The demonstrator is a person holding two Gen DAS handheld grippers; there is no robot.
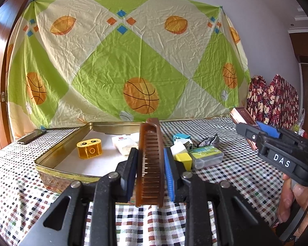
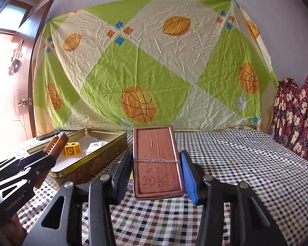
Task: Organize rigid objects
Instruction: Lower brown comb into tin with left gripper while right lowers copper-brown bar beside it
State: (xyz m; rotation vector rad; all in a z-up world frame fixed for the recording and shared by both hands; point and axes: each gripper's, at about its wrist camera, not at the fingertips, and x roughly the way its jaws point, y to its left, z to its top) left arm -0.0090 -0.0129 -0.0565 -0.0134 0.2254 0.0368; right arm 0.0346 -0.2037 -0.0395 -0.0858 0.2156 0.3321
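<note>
My left gripper [image 1: 149,170] is shut on a brown comb [image 1: 149,160] and holds it above the checked tablecloth, just right of the gold tin tray [image 1: 51,157]. The tray holds a yellow box [image 1: 89,147] and a white packet [image 1: 124,144]. My right gripper [image 2: 157,170] is shut on a flat copper-brown rectangular case [image 2: 157,160] with embossed writing, held above the cloth. The right gripper with its case also shows at the right of the left wrist view [image 1: 244,119]. The left gripper with the comb shows at the left of the right wrist view [image 2: 55,145].
To the right of the tray lie small boxes: a yellow and white one [image 1: 182,155], a green-labelled clear case [image 1: 207,155], a blue and white one [image 1: 181,137]. A phone [image 1: 31,136] lies at the far left. A patterned sheet hangs behind the table.
</note>
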